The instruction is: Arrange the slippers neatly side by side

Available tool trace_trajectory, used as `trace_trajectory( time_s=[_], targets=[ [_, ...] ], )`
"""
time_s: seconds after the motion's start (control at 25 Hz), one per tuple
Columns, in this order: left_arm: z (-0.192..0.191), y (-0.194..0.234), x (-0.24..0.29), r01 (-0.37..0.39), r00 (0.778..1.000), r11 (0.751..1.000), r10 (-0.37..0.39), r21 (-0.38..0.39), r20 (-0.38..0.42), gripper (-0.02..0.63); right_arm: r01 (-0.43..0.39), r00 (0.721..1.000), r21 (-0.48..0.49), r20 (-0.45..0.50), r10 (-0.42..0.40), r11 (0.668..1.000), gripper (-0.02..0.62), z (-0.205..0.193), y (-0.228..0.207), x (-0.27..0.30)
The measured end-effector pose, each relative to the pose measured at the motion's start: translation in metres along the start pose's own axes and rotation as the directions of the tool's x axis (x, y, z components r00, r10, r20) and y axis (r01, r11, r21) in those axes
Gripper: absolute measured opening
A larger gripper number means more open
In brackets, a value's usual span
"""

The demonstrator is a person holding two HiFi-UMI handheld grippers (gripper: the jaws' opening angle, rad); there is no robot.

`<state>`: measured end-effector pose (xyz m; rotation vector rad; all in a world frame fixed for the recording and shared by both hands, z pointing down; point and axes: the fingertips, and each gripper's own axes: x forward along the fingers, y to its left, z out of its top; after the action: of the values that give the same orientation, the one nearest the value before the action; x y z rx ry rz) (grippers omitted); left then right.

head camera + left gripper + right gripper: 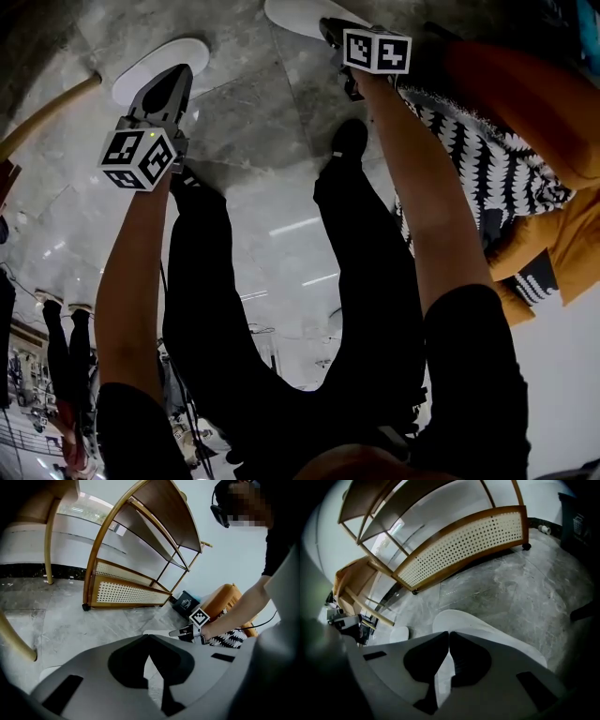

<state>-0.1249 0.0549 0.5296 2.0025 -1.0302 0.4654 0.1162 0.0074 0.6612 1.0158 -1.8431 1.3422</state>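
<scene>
Two white slippers lie apart on the grey marble floor. The left slipper (150, 64) is at the upper left of the head view, and my left gripper (176, 77) rests over it, shut. In the left gripper view its jaws (149, 637) meet tip to tip, and only an edge of that slipper (47, 671) shows. The right slipper (298, 13) lies at the top edge of the head view. My right gripper (331, 30) is on its near end. In the right gripper view the jaws (449, 633) are shut on the white slipper (461, 619), whose material shows between them.
A wooden shelf with a cane panel (464, 545) stands on the floor beyond the slippers. An orange chair with a black-and-white cushion (487, 159) is at the right. A wooden leg (47, 111) crosses the left. The person's black shoe (350, 139) stands between the arms.
</scene>
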Motion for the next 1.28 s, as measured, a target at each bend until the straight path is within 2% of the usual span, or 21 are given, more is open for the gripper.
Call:
trace_trajectory(
  time_s=[0.12, 0.2, 0.36, 0.52, 0.6, 0.84, 1.04, 1.28],
  targets=[
    [-0.003, -0.001, -0.006, -0.004, 1.0, 1.0, 0.004, -0.012, -0.008, 0.015, -0.012, 0.997, 0.113, 0.083, 0.002, 0.994, 0.037, 0.006, 0.006, -0.012],
    [0.0, -0.002, -0.01, -0.009, 1.0, 1.0, 0.01, -0.022, 0.009, 0.015, -0.036, 0.986, 0.232, 0.164, -0.002, 0.972, 0.035, 0.01, 0.011, -0.021],
    [0.011, -0.007, -0.015, -0.003, 0.998, 0.999, 0.006, -0.04, 0.059, 0.015, -0.115, 0.939, 0.468, 0.339, -0.058, 0.876, 0.035, 0.014, 0.019, -0.04],
    [0.014, -0.007, -0.018, -0.003, 0.997, 0.999, 0.007, -0.048, 0.08, 0.015, -0.159, 0.902, 0.604, 0.411, -0.134, 0.781, 0.035, 0.007, 0.02, -0.043],
    [0.012, -0.008, -0.021, -0.005, 0.996, 0.999, 0.01, -0.051, 0.087, 0.015, -0.176, 0.894, 0.636, 0.422, -0.147, 0.752, 0.035, 0.0, 0.023, -0.041],
    [-0.009, -0.002, -0.032, -0.014, 0.997, 0.997, 0.019, -0.071, 0.071, 0.015, -0.181, 0.889, 0.688, 0.42, -0.183, 0.703, 0.035, -0.023, 0.033, -0.032],
    [-0.02, 0.001, -0.032, -0.012, 0.998, 0.997, 0.016, -0.072, 0.061, 0.015, -0.151, 0.897, 0.695, 0.395, -0.197, 0.703, 0.035, -0.043, 0.028, -0.022],
    [-0.026, 0.013, -0.034, -0.022, 0.998, 0.997, 0.027, -0.075, 0.058, 0.015, -0.136, 0.901, 0.716, 0.377, -0.216, 0.684, 0.035, -0.063, 0.026, -0.009]
  ],
)
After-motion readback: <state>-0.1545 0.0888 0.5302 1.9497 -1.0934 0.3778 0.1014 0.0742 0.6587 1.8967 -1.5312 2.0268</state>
